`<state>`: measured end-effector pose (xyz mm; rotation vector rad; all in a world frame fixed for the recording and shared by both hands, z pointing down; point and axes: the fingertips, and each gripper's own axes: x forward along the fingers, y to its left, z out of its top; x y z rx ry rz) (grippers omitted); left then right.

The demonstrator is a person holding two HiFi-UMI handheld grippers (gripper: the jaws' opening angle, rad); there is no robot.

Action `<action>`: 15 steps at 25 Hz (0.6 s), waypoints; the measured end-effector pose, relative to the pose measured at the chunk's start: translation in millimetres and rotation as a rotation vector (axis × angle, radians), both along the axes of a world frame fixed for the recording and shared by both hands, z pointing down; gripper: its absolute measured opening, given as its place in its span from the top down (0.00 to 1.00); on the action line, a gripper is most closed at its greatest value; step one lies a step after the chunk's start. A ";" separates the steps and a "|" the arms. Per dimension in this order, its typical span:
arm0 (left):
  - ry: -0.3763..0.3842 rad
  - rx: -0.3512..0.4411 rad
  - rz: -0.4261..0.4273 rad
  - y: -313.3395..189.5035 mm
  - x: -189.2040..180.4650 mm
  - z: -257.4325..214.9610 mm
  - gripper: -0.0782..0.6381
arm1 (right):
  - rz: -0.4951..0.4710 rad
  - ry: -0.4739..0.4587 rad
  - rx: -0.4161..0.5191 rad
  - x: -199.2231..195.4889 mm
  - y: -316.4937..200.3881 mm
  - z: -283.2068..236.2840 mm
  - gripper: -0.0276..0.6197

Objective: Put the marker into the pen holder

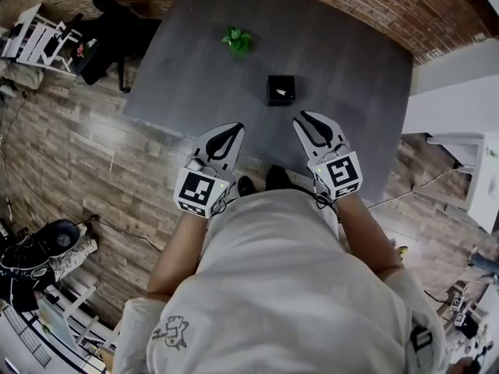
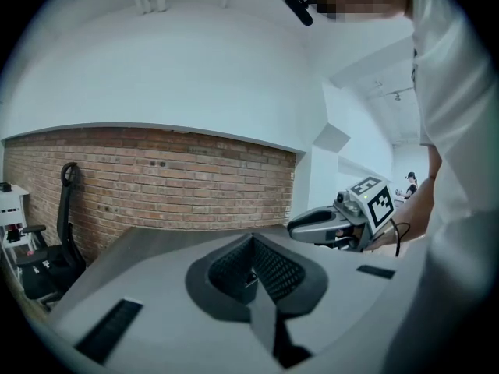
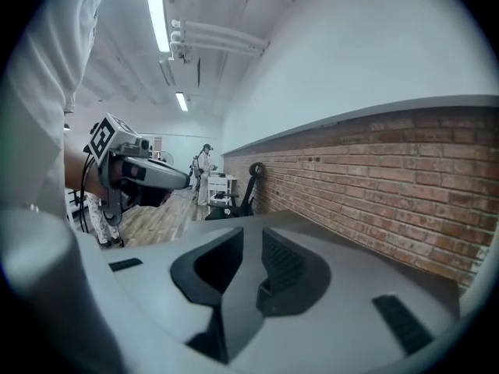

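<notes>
Left tool (image 1: 237, 126) is shut, empty; right tool (image 1: 299, 118) is slightly parted, empty. The pen holder's (image 1: 273, 98) pale content is too small to identify.

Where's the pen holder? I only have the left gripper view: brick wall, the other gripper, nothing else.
Observer: Head view has it. The black pen holder stands on the grey table, ahead of the right gripper.
Operator: Marker in it?
Observer: A small white thing shows inside it, but it's too small to call it the marker.
Operator: Is the right gripper carrying anything?
Observer: No. The right gripper view shows its fingers apart with nothing between them.
</notes>
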<state>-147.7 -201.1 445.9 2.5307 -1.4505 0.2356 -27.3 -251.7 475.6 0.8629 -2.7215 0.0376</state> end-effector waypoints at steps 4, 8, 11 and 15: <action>-0.001 0.037 0.024 16.5 -6.5 -12.1 0.88 | 0.040 -0.011 0.040 -1.3 18.5 -16.3 0.86; 0.002 0.068 0.049 35.1 -13.8 -22.7 0.88 | 0.068 -0.016 0.101 -7.8 38.5 -36.6 0.90; 0.005 0.090 0.071 49.0 -16.1 -30.0 0.88 | 0.093 -0.017 0.116 -8.0 55.2 -44.9 0.91; 0.005 0.116 0.095 61.6 -20.4 -36.3 0.88 | 0.117 -0.013 0.125 -7.4 74.5 -48.9 0.93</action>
